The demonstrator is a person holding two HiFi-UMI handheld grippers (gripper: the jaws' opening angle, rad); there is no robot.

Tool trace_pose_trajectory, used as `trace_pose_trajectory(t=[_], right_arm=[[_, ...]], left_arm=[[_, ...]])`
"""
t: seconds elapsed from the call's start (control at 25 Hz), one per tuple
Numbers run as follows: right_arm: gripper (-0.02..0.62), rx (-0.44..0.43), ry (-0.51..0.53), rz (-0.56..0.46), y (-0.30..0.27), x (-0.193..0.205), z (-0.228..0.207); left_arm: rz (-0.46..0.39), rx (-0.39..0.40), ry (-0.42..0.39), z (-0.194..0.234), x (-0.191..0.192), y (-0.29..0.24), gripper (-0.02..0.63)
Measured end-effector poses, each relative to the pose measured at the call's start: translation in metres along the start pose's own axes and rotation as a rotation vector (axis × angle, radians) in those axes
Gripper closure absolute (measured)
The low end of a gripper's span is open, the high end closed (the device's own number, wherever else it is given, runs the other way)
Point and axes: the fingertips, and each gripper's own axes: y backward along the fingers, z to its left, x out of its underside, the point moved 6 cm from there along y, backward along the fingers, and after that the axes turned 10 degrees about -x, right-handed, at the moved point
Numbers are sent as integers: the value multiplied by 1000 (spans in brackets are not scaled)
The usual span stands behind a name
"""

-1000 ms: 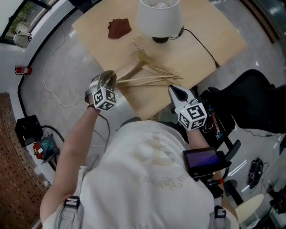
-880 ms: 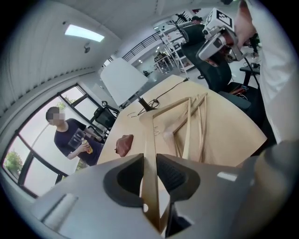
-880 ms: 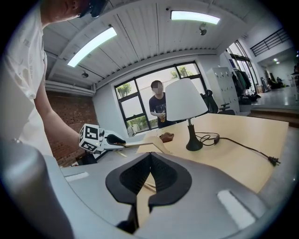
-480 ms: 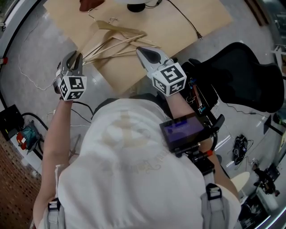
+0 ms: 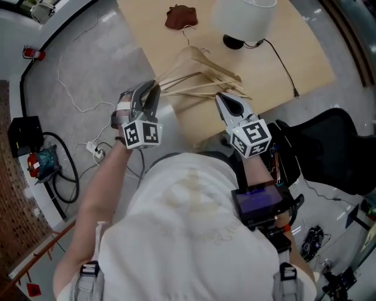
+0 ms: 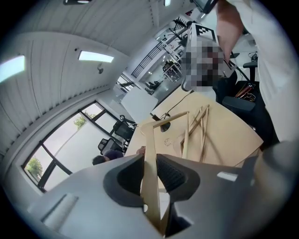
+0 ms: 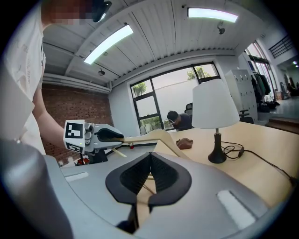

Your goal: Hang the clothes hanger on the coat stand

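White short-sleeved T-shirt (image 5: 188,223); grey left hand-held gripper (image 5: 151,92) and right hand-held gripper (image 5: 222,100), each with black-and-white marker cube (image 5: 143,133)

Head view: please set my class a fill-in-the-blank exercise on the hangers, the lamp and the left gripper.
1. The left gripper is shut on the end of a wooden ____.
2. The lamp standing on the table has a ____ shade.
3. The lamp's cord, trailing across the tabletop, is ____ in colour.

Missing words: hanger; white; black.
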Motion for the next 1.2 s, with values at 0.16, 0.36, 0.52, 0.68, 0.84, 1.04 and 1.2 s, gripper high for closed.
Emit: trace_pose_trajectory(t=[0.16,0.36,0.52,0.68,0.84,1.04,1.2], right_arm=[[581,-11,26,-5,-4,-4,21],[581,-33,43,-2,-10,-2,36],[581,-74,69,3,-20,-9,62],[581,-148,115,21,-35,-18,99],[581,-239,155,12,-70,-32,136],[581,-357,196,48,-92,-30,192],[581,-422,222,66,-110,-20,232]], left_arm=[[-29,-24,-21,12,-4,22,523],[-46,-72,-35,23,-5,45,523],[-36,-133,-31,44,3,78,523],[12,-207,-12,63,24,128,523],[81,-292,-16,86,55,172,523],[184,-380,16,88,89,243,523],[242,-434,29,88,116,291,523]])
